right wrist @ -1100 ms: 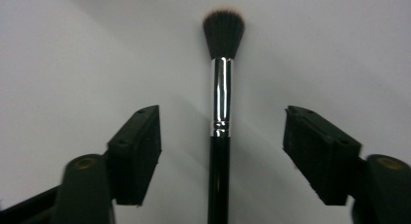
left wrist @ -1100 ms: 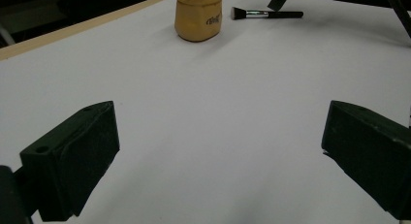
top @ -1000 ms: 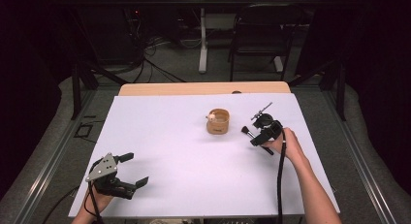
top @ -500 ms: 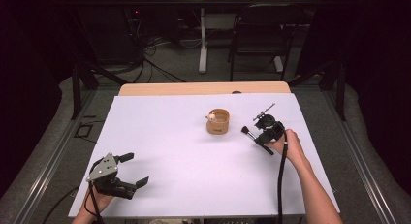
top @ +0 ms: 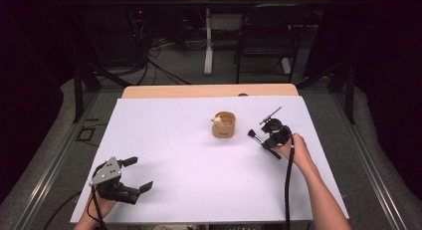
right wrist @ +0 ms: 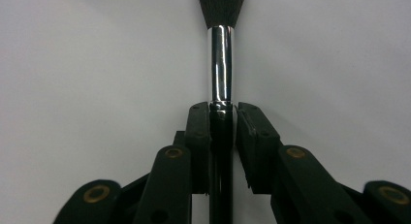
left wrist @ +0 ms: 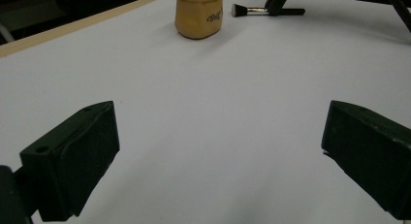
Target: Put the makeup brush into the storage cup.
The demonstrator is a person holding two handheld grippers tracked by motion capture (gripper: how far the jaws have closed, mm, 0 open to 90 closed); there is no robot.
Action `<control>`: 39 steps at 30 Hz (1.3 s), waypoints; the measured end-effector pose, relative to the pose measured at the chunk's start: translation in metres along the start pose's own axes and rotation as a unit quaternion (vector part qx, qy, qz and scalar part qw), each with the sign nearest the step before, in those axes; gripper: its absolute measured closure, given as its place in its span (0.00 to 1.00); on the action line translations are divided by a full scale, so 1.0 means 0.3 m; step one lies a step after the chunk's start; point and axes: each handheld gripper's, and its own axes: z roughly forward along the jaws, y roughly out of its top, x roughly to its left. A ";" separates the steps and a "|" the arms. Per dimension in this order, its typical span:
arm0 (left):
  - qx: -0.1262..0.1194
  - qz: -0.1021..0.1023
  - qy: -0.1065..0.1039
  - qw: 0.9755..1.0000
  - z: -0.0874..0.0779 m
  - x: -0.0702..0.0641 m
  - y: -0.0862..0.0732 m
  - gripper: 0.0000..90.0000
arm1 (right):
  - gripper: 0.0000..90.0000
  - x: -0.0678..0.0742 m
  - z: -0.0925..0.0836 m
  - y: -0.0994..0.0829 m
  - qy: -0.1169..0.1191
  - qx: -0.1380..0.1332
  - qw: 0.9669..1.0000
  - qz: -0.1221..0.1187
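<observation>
1. Counter with a white top carries everything; a tan strip of it shows along its far edge.
2. The left claw, seen from the high view near the counter's near left corner, has its jaws spread wide with bare white surface between them; in the left gripper view the two black jaws stand far apart at the picture's sides and hold nothing.
3. The right claw sits toward the counter's right side, held by a hand whose forearm comes in from the near edge.
4. Its jaws are clamped on the black handle of a makeup brush; in the right gripper view the chrome ferrule and dark bristles stick out straight ahead of the jaw tips, over the white surface.
5. A tan cup stands just beside the brush's bristle end, ahead and to the left of the right claw, apart from it.
6. From the left claw the cup lies well ahead, with printed lettering on its side.
7. A small pale item rests at the cup's rim; what it is I cannot tell.
</observation>
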 end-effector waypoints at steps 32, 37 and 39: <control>-0.015 -0.003 0.002 1.000 -0.008 0.000 0.001 0.00 | 0.88 -0.005 -0.007 -0.010 0.001 -0.006 1.000 -0.008; -0.015 -0.002 0.002 1.000 -0.006 0.000 0.001 0.00 | 0.88 -0.008 -0.012 -0.013 -0.001 -0.010 1.000 -0.004; -0.015 -0.002 0.001 1.000 -0.005 0.000 0.001 0.00 | 0.88 -0.010 -0.016 -0.014 -0.001 -0.013 1.000 -0.003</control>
